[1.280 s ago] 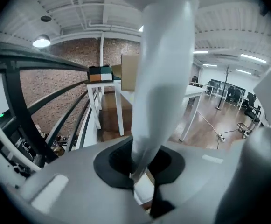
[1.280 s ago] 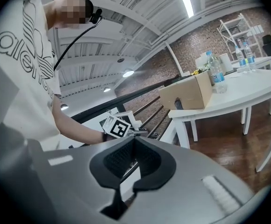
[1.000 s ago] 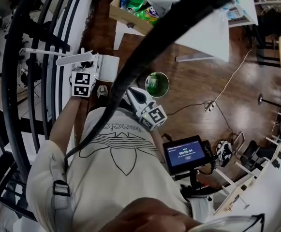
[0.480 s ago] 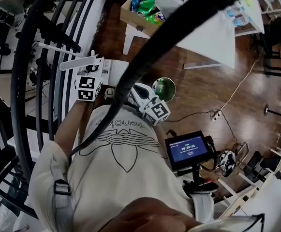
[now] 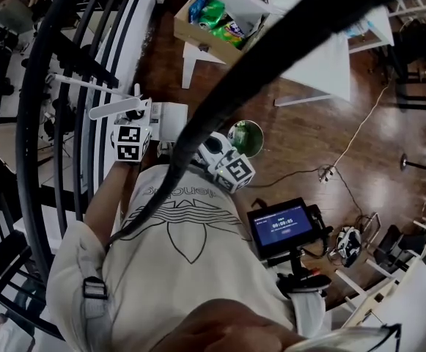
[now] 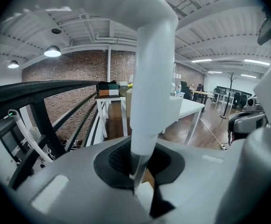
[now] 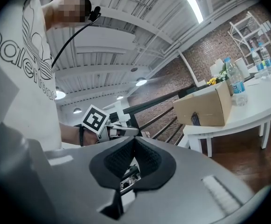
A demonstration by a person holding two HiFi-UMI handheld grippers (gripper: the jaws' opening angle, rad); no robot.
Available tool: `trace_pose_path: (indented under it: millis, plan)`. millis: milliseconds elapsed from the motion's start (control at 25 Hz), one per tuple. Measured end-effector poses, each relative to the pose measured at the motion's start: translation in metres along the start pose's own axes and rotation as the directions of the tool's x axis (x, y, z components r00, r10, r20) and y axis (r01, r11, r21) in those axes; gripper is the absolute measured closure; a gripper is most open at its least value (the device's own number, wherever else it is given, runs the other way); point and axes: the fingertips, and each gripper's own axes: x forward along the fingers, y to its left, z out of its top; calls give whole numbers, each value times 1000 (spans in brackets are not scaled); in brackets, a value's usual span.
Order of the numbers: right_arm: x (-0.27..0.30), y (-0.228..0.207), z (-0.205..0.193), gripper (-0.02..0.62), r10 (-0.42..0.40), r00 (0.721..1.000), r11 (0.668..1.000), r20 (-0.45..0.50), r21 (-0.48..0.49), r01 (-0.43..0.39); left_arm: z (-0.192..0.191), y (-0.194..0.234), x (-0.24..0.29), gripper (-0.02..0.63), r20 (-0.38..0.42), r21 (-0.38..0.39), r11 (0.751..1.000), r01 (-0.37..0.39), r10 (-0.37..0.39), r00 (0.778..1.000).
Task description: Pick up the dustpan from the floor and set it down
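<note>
Jaws of the left gripper (image 6: 140, 174) pinch the long handle of the white plastic dustpan (image 6: 151, 78), seemingly to carry it above the brown wooden floor (image 5: 308, 141), while the right gripper (image 7: 133, 158) idles, jaws shut and empty.

Cream tee (image 5: 198, 284) w/ black trefoil logo (image 5: 181, 232), shoulder strap (image 5: 93, 299) w/ buckle

brick wall (image 6: 74, 69), wooden floor (image 5: 330, 138), white table (image 5: 322, 64)

Shirt (image 5: 176, 233): large outlined lettering, partly readable, "alenci"; upside down in head view. Small screen (image 5: 281, 224): timer digits, about 00:00:05, blurry. Other print illegible.
</note>
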Motion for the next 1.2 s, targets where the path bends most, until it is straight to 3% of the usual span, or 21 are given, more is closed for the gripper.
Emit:
trace_pose_path:
  millis: [720,1200]
  plan:
    - [-30,11,-9,594,-40,998,999,-47,5,40,-47,0,52,543,-33,13,998,54,-53,998]
    - [-58,31,-14,594,-119,989,992,-89,34,122,-105,5,86,543,-174,59,997,54,-43,984]
